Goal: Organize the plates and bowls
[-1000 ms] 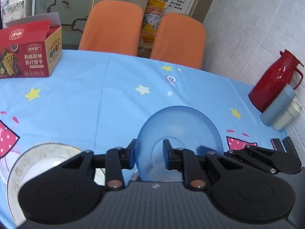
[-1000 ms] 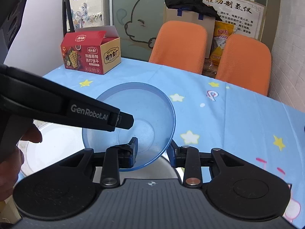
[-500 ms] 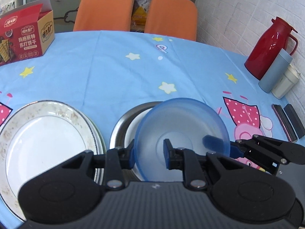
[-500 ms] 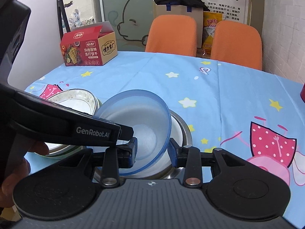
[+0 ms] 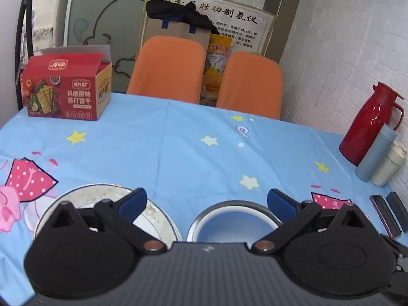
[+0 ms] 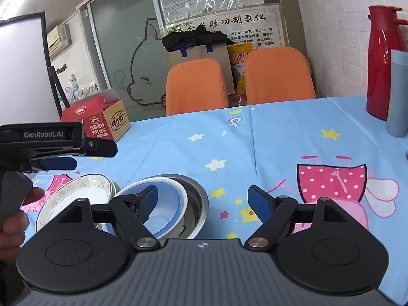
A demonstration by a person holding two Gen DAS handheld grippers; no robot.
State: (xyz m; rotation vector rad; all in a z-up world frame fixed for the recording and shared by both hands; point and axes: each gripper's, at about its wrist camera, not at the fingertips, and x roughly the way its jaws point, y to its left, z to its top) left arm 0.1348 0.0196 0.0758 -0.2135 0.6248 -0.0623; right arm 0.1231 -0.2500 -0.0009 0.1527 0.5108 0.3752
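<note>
A glossy star-printed blue tablecloth (image 5: 178,153) is filling mid-frame; the translucent blue bowl (image 6: 163,204) is nesting in steel, both grippers (image 5: 206,204) (image 6: 201,201) spreading wide, empty.

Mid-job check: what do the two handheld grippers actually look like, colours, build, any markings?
Both match: the left gripper and right gripper have ribbed dark-grey bodies, black linkage arms on round hubs with metal pivot pins, and blue finger pads. The left gripper's side reads "GenRobot.AI" in white.
</note>
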